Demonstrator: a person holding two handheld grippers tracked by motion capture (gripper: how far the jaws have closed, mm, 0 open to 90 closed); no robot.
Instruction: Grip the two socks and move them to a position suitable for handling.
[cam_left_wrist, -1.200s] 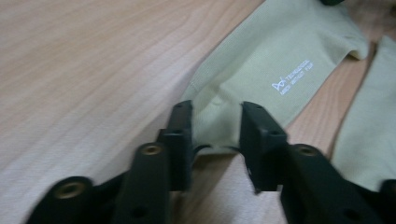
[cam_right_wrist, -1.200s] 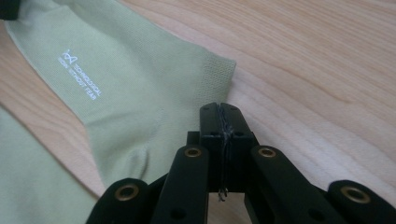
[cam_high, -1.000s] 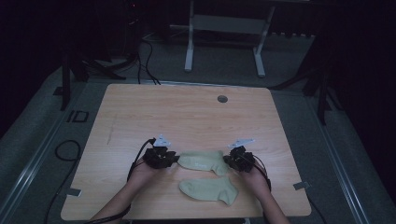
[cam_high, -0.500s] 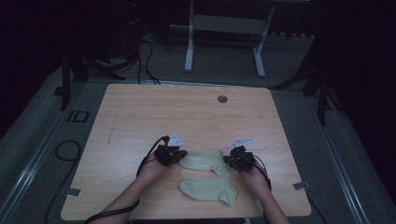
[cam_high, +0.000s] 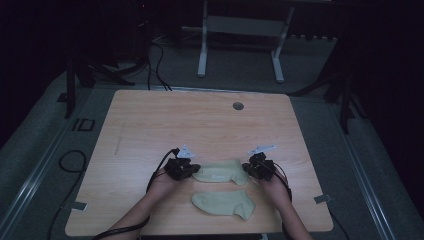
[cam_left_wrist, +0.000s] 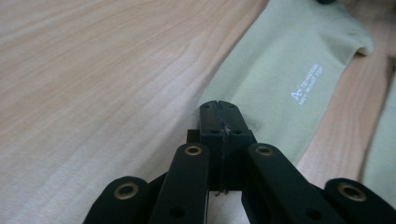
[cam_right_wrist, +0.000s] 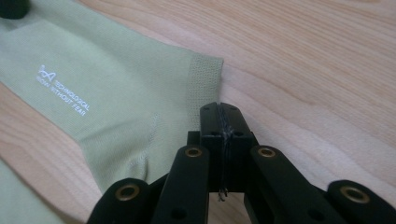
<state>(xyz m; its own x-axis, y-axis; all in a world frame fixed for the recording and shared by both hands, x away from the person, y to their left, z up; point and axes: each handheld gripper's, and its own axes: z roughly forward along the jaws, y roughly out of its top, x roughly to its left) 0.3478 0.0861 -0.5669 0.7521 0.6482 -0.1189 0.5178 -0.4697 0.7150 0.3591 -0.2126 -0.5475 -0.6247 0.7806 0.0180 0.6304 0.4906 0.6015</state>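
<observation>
From the high view, two pale green socks lie on the tabletop (cam_high: 150, 125): the far sock (cam_high: 220, 172) stretches between the left tongs (cam_high: 192, 170) and right tongs (cam_high: 246, 169), the near sock (cam_high: 223, 204) beside it. The left gripper view shows its tongs (cam_left_wrist: 218, 108) pressed together, pinching the far sock's (cam_left_wrist: 280, 74) edge. The right gripper view shows its tongs (cam_right_wrist: 219, 109) likewise clamped on the sock's (cam_right_wrist: 93, 88) cuff, with white lettering (cam_right_wrist: 63, 88) legible.

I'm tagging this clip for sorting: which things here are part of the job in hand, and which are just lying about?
In the job:
- far sock, pinched at both ends
- left gripper, shut on its left end
- right gripper, shut on its cuff end
- near sock, likely its pair

Lying about:
- round grommet in the table
- white frame behind
</observation>
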